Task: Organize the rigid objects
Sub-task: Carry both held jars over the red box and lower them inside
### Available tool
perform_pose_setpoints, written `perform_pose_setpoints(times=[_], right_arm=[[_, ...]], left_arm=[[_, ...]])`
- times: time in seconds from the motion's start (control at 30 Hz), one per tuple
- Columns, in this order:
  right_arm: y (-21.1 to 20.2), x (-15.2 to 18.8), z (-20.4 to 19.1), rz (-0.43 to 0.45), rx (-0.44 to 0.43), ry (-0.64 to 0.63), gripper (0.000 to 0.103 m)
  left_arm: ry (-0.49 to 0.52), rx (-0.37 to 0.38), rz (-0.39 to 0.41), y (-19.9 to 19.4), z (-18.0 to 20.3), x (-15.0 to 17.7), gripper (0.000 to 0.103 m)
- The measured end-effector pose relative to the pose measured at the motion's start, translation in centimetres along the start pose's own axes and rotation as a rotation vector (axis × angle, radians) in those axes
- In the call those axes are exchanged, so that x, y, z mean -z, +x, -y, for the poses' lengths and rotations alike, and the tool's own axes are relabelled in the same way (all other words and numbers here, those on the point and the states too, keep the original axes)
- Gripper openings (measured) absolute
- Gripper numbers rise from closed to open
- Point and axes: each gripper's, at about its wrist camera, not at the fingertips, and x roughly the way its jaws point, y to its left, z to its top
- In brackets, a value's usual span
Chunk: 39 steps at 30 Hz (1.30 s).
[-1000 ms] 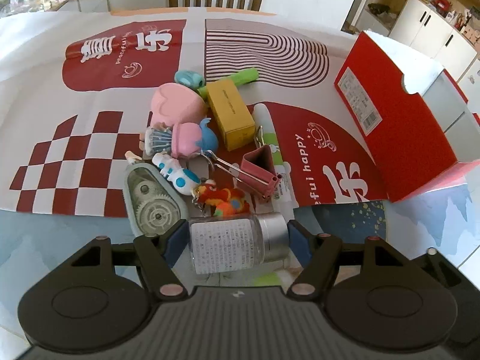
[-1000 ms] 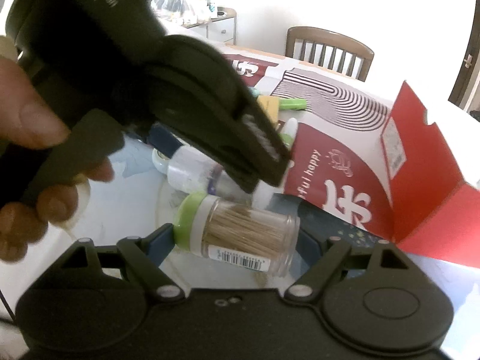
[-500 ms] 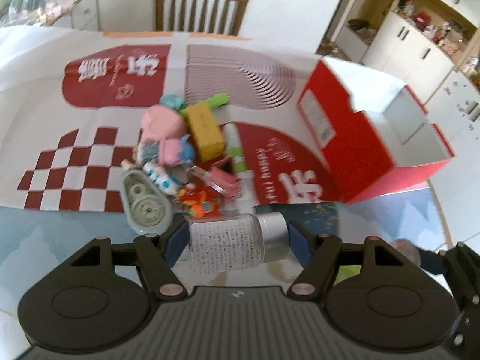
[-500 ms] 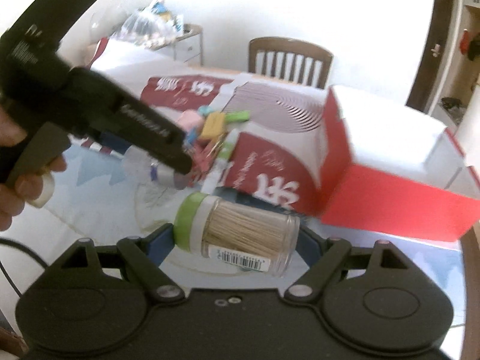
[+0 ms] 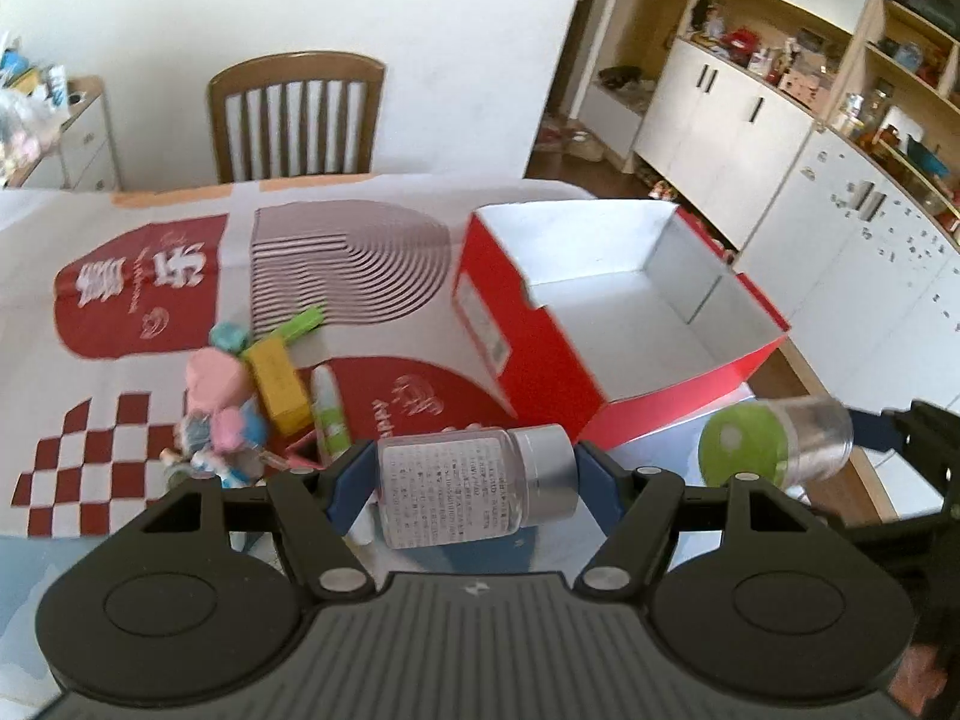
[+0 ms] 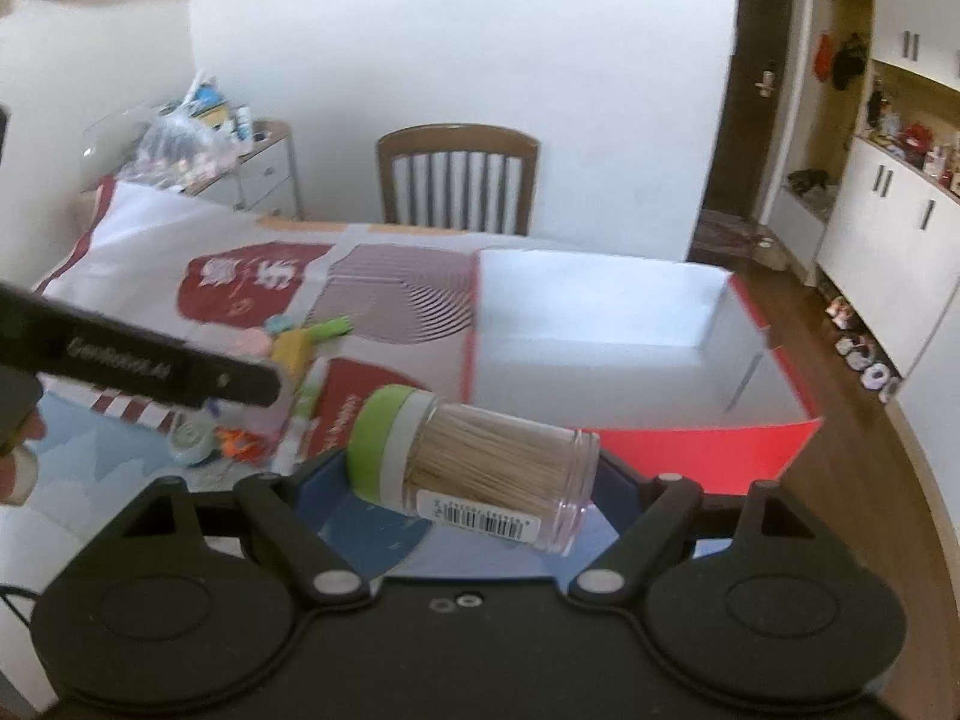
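Observation:
My left gripper (image 5: 474,480) is shut on a clear bottle with a silver cap (image 5: 474,483), held sideways in the air above the near table edge. My right gripper (image 6: 471,468) is shut on a toothpick jar with a green lid (image 6: 474,468), also sideways; the jar (image 5: 774,447) shows at the right of the left wrist view. Beyond both stands an open red box with a white inside (image 5: 624,324) (image 6: 600,330). Small items lie in a heap (image 5: 252,396) on the patterned cloth: a yellow box (image 5: 277,387), pink figures, a green and white tube (image 5: 329,414).
A wooden chair (image 5: 294,114) stands at the table's far side. White cabinets and shelves (image 5: 810,138) line the right wall. The left tool's black body (image 6: 138,360) crosses the left of the right wrist view, with a hand (image 6: 15,456) at the edge. The table's right edge drops to a wooden floor.
Both grippers have risen with their bottles still held, and the views now look from higher up. The red box's open inside has come into sight. The heap lies farther below.

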Motion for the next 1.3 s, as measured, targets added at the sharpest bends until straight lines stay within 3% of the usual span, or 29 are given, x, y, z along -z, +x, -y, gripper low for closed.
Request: perform_pose_setpoints(times=[0.3, 0.8, 1.3], right_arm=[[0.4, -1.9, 5.6, 0.028, 0.042, 0.019, 0.085], [5.7, -4.0, 15.1, -0.003, -0.012, -0.044, 0.085], [14.9, -4.8, 18.5, -0.155, -0.031, -0.144, 0.084]], left_arm=[[0.028, 0.007, 0.019, 2.4, 4.5, -3.2, 0.071], [0.019, -0.074, 0.032, 9.9, 11.0, -9.0, 0.071], [0.066, -0.128, -0.110, 21.2, 13.6, -12.1, 0.071]])
